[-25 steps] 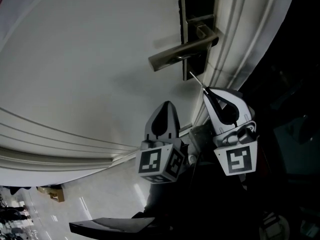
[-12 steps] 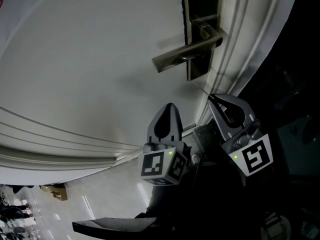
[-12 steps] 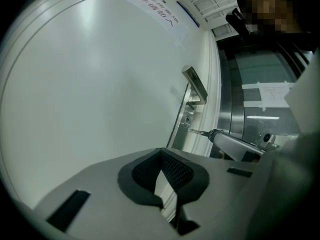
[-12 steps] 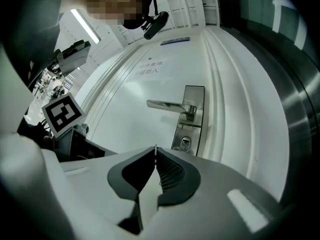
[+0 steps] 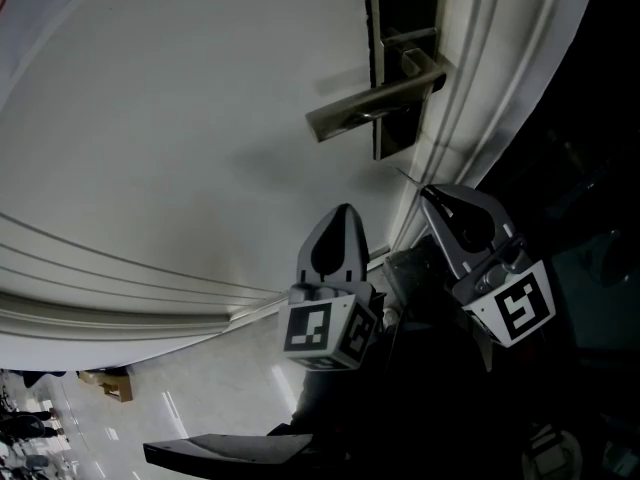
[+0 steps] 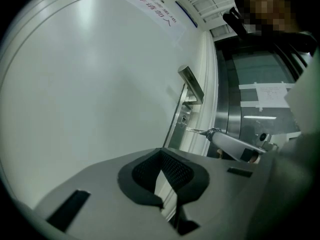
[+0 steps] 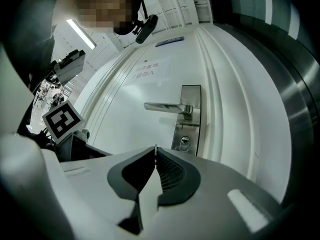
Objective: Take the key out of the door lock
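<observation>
Across most of every view stands a large white panelled door (image 5: 180,118), with a tall brushed-metal lock plate (image 7: 192,96) at its edge and a straight metal lever handle (image 5: 370,108) pointing away from the frame.

Below the handle are the two grey hand-held grippers with marker cubes. The left gripper (image 5: 343,210) hangs close to the door face, away from the lock, with its jaws drawn together on nothing.

The right gripper (image 5: 428,192) sits just below and beside the plate. Its jaws are pinched on a thin silver key (image 6: 199,131), whose blade sticks out past the tips toward the plate.

In the right gripper view the small round keyhole (image 7: 184,143) shows dark and bare, with nothing seated in it, and the blade tip stands apart from it.

I judge the pulling done: the key is free of the lock and in the right gripper's grip. At most, carrying it clear remains. No tray, box or other holder is in view to receive it.
</observation>
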A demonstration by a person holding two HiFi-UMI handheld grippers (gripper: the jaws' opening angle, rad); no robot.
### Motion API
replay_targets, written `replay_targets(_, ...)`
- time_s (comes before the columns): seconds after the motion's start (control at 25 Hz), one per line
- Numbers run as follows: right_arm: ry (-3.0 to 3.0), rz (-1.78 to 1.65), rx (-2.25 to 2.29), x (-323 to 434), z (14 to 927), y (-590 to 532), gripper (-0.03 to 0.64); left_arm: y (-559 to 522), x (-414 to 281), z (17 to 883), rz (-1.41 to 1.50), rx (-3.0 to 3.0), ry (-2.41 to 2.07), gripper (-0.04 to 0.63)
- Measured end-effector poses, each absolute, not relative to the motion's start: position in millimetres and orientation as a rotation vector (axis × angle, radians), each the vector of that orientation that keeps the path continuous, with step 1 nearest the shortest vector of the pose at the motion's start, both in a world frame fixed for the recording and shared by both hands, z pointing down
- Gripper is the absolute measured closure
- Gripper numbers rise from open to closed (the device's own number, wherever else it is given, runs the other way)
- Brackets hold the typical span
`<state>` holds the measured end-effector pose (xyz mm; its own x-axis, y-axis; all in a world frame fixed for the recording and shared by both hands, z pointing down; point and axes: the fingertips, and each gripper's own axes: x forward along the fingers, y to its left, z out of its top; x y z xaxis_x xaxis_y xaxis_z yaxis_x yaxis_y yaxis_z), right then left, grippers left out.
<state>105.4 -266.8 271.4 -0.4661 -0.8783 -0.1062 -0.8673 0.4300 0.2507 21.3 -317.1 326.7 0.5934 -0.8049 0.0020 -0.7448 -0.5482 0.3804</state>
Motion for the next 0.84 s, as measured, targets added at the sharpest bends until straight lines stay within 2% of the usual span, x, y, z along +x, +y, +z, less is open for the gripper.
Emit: replay_targets(0.84, -2.642, -0.404, 1.585, 101.4, 273.0, -266.5, 0.604, -316.9, 20.7, 328.9, -0.231, 2.485, -1.266, 0.596)
